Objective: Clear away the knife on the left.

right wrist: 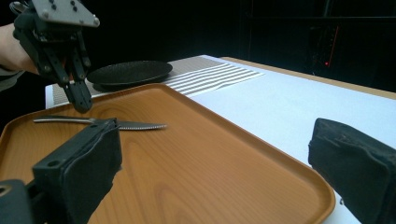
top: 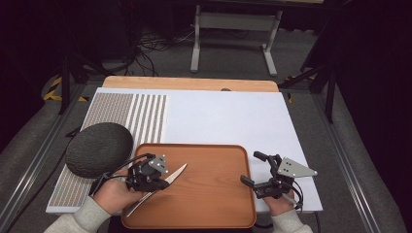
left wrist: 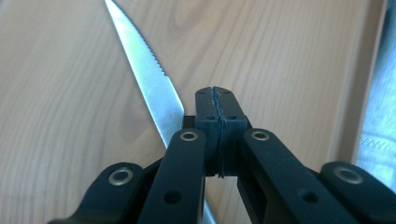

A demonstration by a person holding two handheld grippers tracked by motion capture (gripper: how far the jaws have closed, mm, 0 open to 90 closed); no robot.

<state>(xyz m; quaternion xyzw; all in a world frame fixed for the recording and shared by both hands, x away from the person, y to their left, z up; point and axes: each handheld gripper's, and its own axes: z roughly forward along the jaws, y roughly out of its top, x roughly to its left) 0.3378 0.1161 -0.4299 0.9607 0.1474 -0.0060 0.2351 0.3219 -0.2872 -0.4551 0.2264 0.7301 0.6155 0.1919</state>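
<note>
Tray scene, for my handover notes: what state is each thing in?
Knife: lying flat on the tray, not gripped.
Tray: upright, holding just the knife.
Plate: empty, left of the tray.
Left gripper: shut, empty, above the knife.
Right gripper: open, empty.

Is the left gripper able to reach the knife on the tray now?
Probably yes. The left gripper hangs just above the knife, which lies flat on the wooden tray with nothing over it. But its jaws are shut, so they must open first.
</note>
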